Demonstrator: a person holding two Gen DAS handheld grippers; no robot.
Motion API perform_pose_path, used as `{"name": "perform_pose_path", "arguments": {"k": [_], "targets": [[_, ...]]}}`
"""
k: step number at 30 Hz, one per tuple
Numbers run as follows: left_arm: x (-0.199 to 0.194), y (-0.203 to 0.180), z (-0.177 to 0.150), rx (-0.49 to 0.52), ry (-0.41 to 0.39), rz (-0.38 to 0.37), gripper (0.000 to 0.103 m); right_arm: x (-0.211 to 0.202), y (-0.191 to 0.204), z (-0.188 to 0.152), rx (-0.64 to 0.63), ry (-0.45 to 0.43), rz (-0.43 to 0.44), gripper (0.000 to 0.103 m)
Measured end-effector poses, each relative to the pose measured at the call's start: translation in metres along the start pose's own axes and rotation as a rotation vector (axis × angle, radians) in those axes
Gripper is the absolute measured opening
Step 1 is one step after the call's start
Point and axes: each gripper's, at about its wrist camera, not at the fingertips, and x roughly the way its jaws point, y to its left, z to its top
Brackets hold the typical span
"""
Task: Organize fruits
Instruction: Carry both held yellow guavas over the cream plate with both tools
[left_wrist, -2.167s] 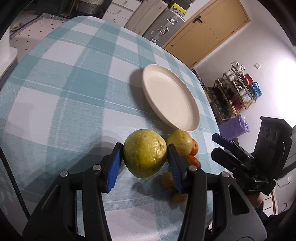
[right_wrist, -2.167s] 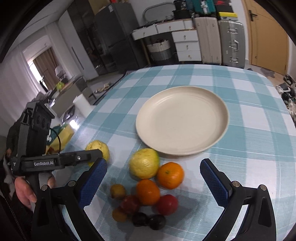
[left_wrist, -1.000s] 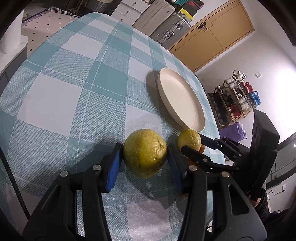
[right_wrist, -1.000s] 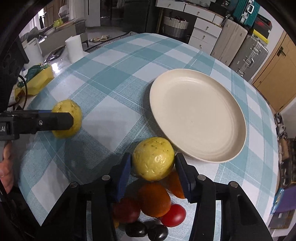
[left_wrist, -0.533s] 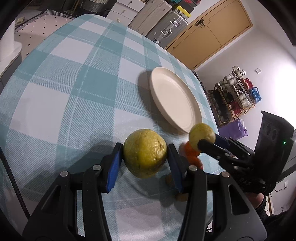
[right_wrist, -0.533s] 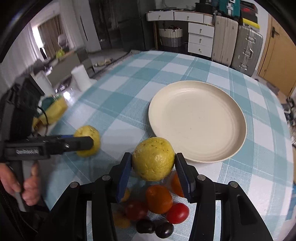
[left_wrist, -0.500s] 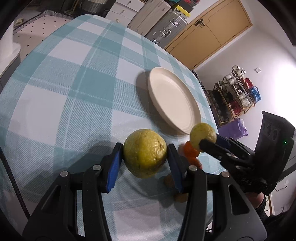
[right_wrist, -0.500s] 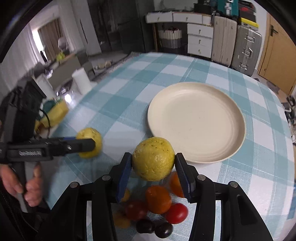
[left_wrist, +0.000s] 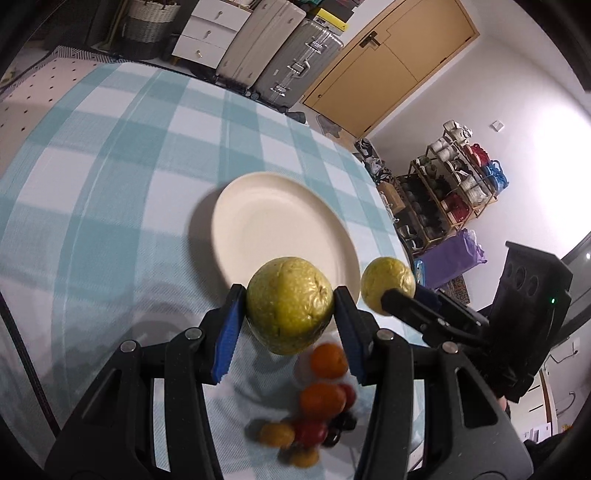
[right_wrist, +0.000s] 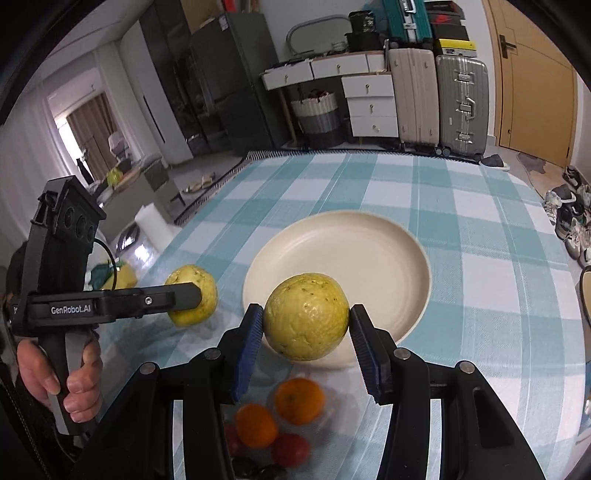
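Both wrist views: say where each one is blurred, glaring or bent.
Left wrist view: plate rim and small fruits smeared by motion, held yellow fruit sharp, wall at right washed out. Right wrist view: mostly crisp, window blown out, oranges slightly soft, suitcases bowed by the fisheye.

Silver suitcases (right_wrist: 437, 99), white drawers (right_wrist: 369, 105), wooden door (left_wrist: 388, 62), shoe rack (left_wrist: 458, 177), woven basket (right_wrist: 317, 118)

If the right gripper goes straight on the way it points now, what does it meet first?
Most likely the cream plate. The right gripper, shut on a yellow-green fruit, points down at its near rim; nothing else shows between, though depth is unclear.
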Motion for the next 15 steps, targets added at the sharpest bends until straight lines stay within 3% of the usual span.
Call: {"name": "perform_pose_path", "arguments": {"k": [15], "targets": [[0.061, -0.025, 0.075, 0.032, 0.011, 0.021, 0.046, 0.027, -0.043, 0.044, 0.045, -0.068, 0.008, 0.049]]}}
